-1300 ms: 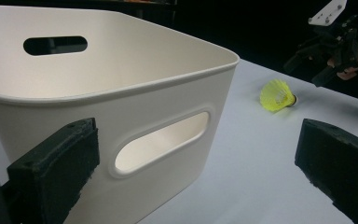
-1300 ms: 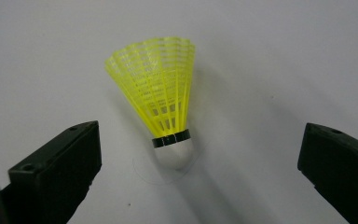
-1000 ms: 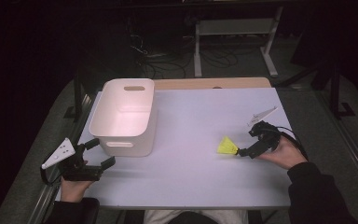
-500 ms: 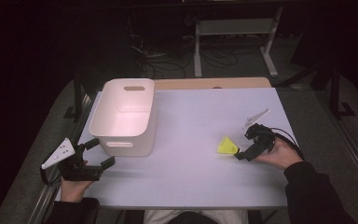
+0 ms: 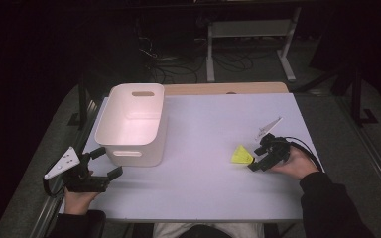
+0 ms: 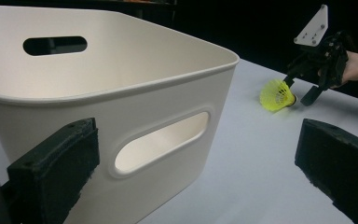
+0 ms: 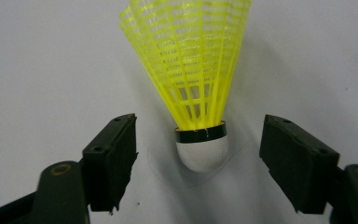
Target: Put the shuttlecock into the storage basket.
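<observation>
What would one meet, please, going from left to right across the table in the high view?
Left gripper → white bin → yellow shuttlecock → right gripper, its jaws just closing around the shuttlecock's cork end without touching it yet.

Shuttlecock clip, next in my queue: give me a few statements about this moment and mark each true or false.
1. The shuttlecock lies on the table. True.
2. The right gripper already clamps it. False: its fingers have just been closing, with the shuttlecock's white cap between them, but gaps remain on both sides.
3. The bin holds the shuttlecock. False: the shuttlecock lies outside it, to its right in the high view.
4. The left gripper is open near the bin. True.
5. The shuttlecock's skirt is yellow. True.
</observation>
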